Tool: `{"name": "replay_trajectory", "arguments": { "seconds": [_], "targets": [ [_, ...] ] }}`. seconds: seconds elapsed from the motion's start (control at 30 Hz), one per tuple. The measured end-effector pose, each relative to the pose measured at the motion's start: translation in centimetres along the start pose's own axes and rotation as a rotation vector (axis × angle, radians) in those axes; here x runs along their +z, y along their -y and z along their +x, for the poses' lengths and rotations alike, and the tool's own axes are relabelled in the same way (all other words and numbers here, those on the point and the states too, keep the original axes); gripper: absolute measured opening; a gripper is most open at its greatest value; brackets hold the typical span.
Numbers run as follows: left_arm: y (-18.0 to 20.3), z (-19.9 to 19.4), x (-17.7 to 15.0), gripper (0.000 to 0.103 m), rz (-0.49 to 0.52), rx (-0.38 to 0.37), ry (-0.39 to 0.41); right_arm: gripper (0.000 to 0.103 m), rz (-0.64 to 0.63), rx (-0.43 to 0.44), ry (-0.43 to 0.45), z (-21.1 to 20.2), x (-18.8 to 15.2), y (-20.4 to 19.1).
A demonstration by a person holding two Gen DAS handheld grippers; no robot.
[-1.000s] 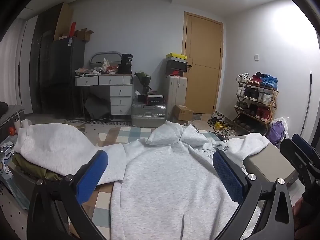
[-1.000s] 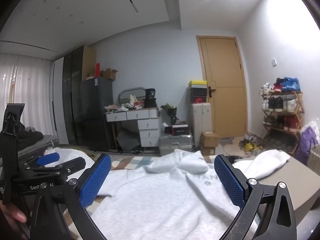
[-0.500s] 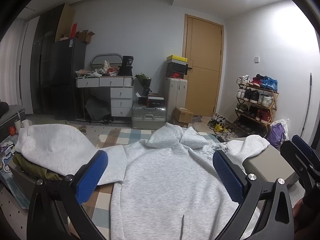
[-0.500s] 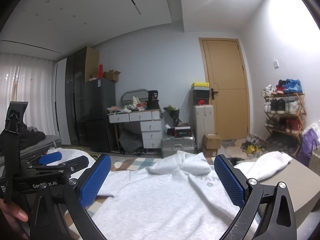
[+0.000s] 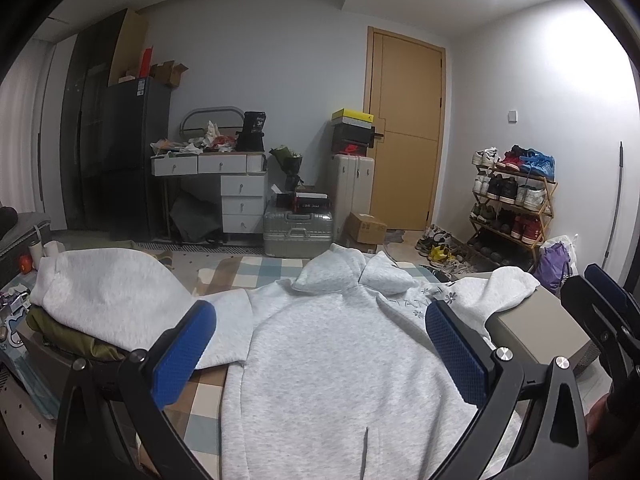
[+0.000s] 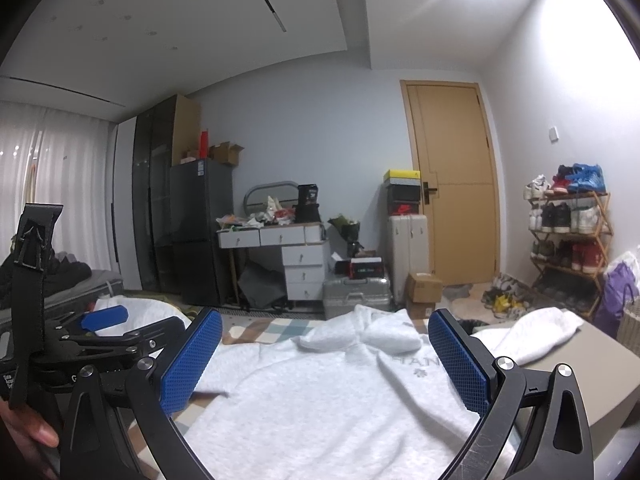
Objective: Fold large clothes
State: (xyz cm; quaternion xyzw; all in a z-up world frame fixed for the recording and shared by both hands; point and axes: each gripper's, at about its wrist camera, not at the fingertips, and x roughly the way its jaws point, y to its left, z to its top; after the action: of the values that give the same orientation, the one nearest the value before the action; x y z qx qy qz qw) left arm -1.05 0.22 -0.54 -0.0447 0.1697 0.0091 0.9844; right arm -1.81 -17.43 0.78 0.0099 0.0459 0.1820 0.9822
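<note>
**Hoodie spread flat, both grippers wide**

Left gripper (image 5: pixel 320 354) and right gripper (image 6: pixel 326 358) gape wide, empty, above the grey hoodie (image 5: pixel 340 360) on the checked cover (image 5: pixel 256 270). Suitcase (image 5: pixel 298 230) at 12 o'clock, shoe rack (image 5: pixel 514 208) at 2.

Black hand-held gripper (image 5: pixel 320 354) frames, blue textured pads (image 5: pixel 182 354), silver screws (image 5: pixel 501 354).

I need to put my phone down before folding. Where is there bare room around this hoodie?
The checked cloth shows bare beyond the hood, between the grey hoodie and the silver suitcase. A strip also shows beside the torso, under the left sleeve. The beige surface past the right sleeve is bare. The left edge is crowded: the sleeve lies over an olive garment.
</note>
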Motion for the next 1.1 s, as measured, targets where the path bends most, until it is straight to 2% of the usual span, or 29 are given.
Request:
{"name": "replay_trajectory", "arguments": {
  "seconds": [1.1],
  "targets": [
    [0.52,0.44,-0.48,0.102,0.020,-0.008,-0.021,0.103,0.028,-0.016,-0.013,0.09,-0.14,0.93]
  ]
}}
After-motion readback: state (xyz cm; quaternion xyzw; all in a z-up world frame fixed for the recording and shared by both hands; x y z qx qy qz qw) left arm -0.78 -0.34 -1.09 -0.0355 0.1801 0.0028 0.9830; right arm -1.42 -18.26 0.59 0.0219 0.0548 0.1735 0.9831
